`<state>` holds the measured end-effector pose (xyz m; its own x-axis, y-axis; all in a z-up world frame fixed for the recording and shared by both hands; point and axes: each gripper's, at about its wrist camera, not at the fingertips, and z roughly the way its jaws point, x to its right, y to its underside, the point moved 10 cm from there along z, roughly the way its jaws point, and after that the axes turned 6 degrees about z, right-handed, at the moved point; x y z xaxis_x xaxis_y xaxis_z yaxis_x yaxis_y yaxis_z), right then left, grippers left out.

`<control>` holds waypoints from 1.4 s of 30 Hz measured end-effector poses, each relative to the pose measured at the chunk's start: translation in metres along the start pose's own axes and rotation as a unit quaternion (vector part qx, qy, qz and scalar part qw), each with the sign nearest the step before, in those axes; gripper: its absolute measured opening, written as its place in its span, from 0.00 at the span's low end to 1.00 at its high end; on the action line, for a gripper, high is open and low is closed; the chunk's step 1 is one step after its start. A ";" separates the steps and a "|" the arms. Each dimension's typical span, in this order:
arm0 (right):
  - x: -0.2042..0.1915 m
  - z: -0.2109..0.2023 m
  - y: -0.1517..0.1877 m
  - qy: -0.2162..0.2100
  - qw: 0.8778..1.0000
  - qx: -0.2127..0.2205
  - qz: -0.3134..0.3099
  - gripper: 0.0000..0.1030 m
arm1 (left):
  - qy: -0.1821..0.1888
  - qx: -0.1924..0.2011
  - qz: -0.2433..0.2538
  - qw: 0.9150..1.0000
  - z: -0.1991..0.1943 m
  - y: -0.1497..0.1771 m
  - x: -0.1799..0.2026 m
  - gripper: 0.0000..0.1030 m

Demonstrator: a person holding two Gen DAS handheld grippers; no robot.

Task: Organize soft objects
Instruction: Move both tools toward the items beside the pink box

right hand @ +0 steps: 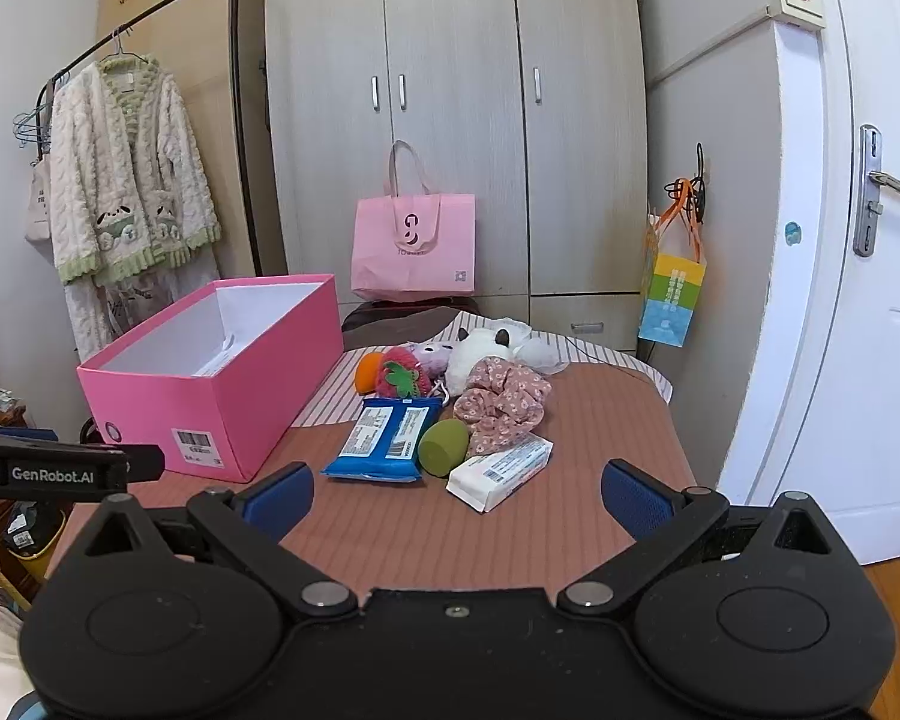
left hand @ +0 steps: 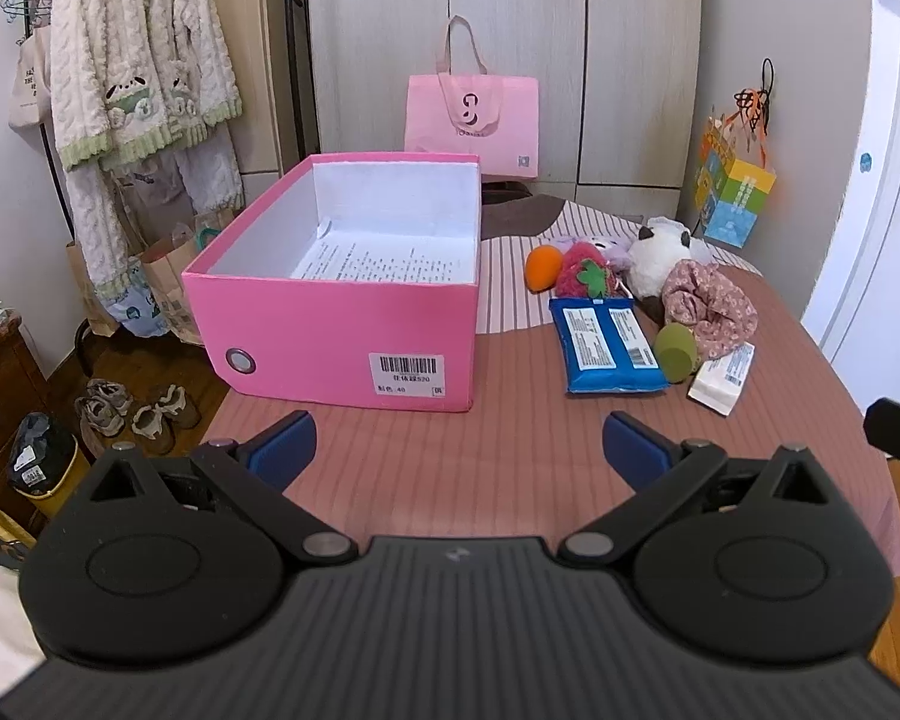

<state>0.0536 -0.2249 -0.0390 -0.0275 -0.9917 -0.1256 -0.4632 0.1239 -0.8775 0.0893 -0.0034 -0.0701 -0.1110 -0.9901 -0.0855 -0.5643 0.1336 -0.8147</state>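
2 grippers hang over the near edge of a counter covered in a brownish ribbed cloth, neither touching anything. At far left, a fleecy cream-and-green robe hangs on a clothes rail. On the counter's left side stands a pink box, lid off, with a printed sheet lying flat on its white bottom and a barcode label on its near wall. The left gripper points at the bare cloth in front of this box, its jaws released and spread wide, nothing between the blue pads.

Right of the box, the soft objects lie in a loose cluster: an orange sponge and a red strawberry puff at the back, a small purple plush behind them, and a white plush animal beside those. In front sit a blue wipes pack, a green egg-shaped sponge, a floral pink scrunchie and a white tissue pack, touching one another. The right gripper faces this cluster, jaws likewise released and empty. A pink tote bag leans against the wardrobe behind.
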 end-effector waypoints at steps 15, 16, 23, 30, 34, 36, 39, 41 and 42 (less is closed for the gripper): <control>0.003 -0.002 0.001 0.000 1.000 0.000 -0.003 1.00 | 0.008 -0.007 0.009 1.000 -0.001 0.002 0.004 1.00; 0.003 -0.003 0.002 0.000 1.000 0.000 -0.004 1.00 | 0.008 -0.008 0.010 1.000 -0.001 0.002 0.004 1.00; 0.002 -0.003 0.003 0.000 1.000 0.000 -0.003 1.00 | 0.021 -0.009 0.022 0.999 0.002 0.004 0.008 1.00; 0.005 -0.001 0.006 0.001 1.000 -0.003 0.001 1.00 | 0.039 0.008 0.041 0.998 0.000 0.002 0.020 1.00; 0.009 -0.005 0.006 0.009 1.000 0.001 0.001 1.00 | 0.050 0.020 0.053 0.997 -0.005 -0.001 0.029 1.00; 0.008 -0.010 0.005 0.008 1.000 0.008 -0.004 1.00 | 0.054 0.023 0.055 0.997 -0.006 -0.002 0.033 1.00; 0.009 -0.016 0.004 0.005 1.000 0.013 -0.006 1.00 | 0.055 0.029 0.058 0.996 -0.009 -0.004 0.036 1.00; 0.010 -0.017 0.004 0.005 1.000 0.015 -0.006 1.00 | 0.056 0.033 0.058 0.996 -0.009 -0.005 0.038 1.00; 0.011 -0.017 0.004 0.005 1.000 0.015 -0.005 1.00 | 0.056 0.033 0.058 0.996 -0.010 -0.005 0.038 1.00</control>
<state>0.0365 -0.2363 -0.0362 -0.0318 -0.9932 -0.1119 -0.4370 0.1145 -0.8922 0.0798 -0.0415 -0.0639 -0.2647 -0.9568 -0.1200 -0.4872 0.2401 -0.8397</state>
